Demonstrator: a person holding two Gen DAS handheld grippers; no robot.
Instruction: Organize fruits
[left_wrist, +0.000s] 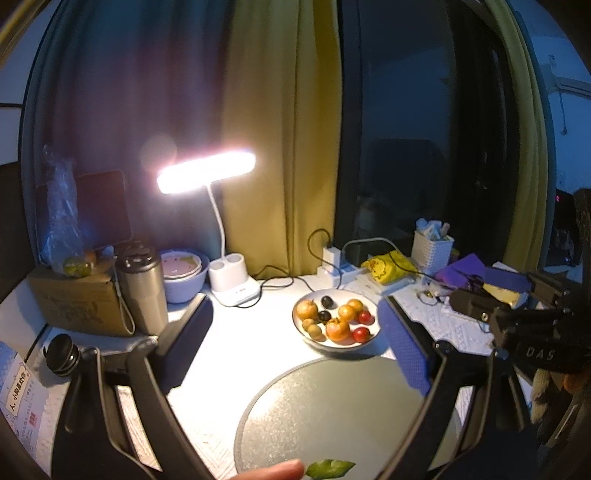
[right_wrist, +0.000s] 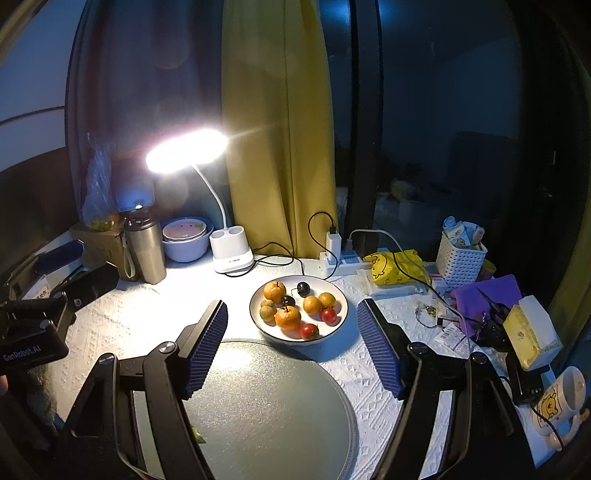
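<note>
Nearest, a grey round tray (right_wrist: 273, 406) is lying bare except for a green leaf (left_wrist: 328, 468). Behind it, the white bowl (right_wrist: 258, 325) is holding all the fruits (right_wrist: 295, 310). Both the left gripper (left_wrist: 295, 347) and the right gripper (right_wrist: 291, 350) are hovering spread, empty. Sorting would be going best pinching one fruit gently.

Both cams are wrist fisheyes, looking forward along their own fingers and tilted down over the bench (right_wrist: 129, 321) toward the curtain at the back edge. Left cam sits further left; the right gripper (left_wrist: 476, 306) body shows at its right edge. Right cam sits further right; the left gripper (right_wrist: 55, 295) body shows at its left edge. Both sit near the front edge. Shared: fruit plate (left_wrist: 334, 347) (right_wrist: 266, 328), grey round tray (left_wrist: 332, 406) (right_wrist: 266, 406), lit desk lamp (left_wrist: 207, 171) (right_wrist: 186, 149).
</note>
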